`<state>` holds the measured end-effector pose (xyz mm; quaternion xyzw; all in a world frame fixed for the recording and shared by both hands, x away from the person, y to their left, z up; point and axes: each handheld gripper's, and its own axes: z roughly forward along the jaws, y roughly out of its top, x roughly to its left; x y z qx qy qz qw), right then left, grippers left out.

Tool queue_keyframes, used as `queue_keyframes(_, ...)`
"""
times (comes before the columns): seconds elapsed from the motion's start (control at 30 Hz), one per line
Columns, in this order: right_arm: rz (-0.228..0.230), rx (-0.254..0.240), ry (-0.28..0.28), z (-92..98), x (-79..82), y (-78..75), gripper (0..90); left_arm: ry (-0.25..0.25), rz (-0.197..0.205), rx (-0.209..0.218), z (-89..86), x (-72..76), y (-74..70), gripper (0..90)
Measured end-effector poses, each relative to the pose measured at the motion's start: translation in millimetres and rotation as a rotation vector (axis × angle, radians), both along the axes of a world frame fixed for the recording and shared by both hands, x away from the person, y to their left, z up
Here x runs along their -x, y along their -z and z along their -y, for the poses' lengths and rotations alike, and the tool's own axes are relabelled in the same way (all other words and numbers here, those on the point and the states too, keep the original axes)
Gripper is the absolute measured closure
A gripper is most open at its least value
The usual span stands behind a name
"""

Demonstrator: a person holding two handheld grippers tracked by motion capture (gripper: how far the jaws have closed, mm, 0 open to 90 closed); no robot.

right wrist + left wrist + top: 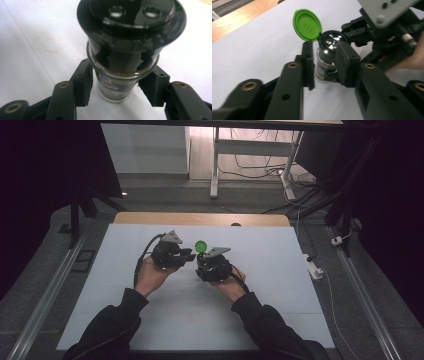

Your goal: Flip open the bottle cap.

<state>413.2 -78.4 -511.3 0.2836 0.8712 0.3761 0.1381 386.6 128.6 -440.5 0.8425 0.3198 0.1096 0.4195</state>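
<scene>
Jaws of both the left gripper [324, 62] and the right gripper [120, 85] parted around the spice jar [325, 60], pads apart from its glass

Small glass spice jar [324, 66] with black shaker top [333, 40], upright on white table mat [280, 295], near the middle, somewhat toward the far edge. Green flip lid [307, 24] open, hinged back, standing above the top, small dots on its inner face. Round sprinkle holes exposed. Brownish contents and a printed label visible through the glass [113, 83].
</scene>
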Motion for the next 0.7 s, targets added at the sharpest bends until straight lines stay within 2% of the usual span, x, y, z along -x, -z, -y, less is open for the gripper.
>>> queue_keyframes(0.07,-0.002,-0.007,0.0,0.1,0.1,-0.4,42.4,0.004,-0.004,0.0,-0.7,1.6,-0.1,63.9)
queue_keyframes(0.17,-0.007,-0.023,0.005,1.4,0.4,-4.7,37.2,0.008,-0.011,-0.006,-3.6,7.3,0.3,55.5)
queue_keyframes(0.37,-0.057,-0.055,0.006,6.3,1.0,-9.6,28.8,0.018,-0.026,0.002,-10.8,18.1,0.5,40.2)
queue_keyframes(0.43,-0.061,-0.051,0.003,7.1,1.8,-10.2,27.8,0.021,-0.026,0.002,-13.5,22.2,0.6,38.4)
queue_keyframes(0.47,-0.063,-0.044,0.002,8.6,4.6,-11.0,26.1,0.024,-0.036,0.001,-14.6,23.7,1.0,31.1)
queue_keyframes(0.53,-0.069,-0.03,-0.006,10.3,7.6,-12.0,23.9,0.021,-0.042,-0.003,-16.8,27.3,1.8,26.7)
queue_keyframes(0.57,-0.069,-0.03,-0.006,10.3,7.6,-12.0,23.9,0.022,-0.043,0.003,-18.2,29.1,2.2,26.7)
queue_keyframes(0.63,-0.072,-0.044,-0.018,13.2,11.9,-15.6,21.8,0.019,-0.062,0.013,-20.6,31.7,3.3,18.9)
queue_keyframes(0.7,-0.075,-0.05,-0.023,13.8,13.3,-17.0,20.7,0.01,-0.065,0.02,-23.0,35.3,4.0,16.9)
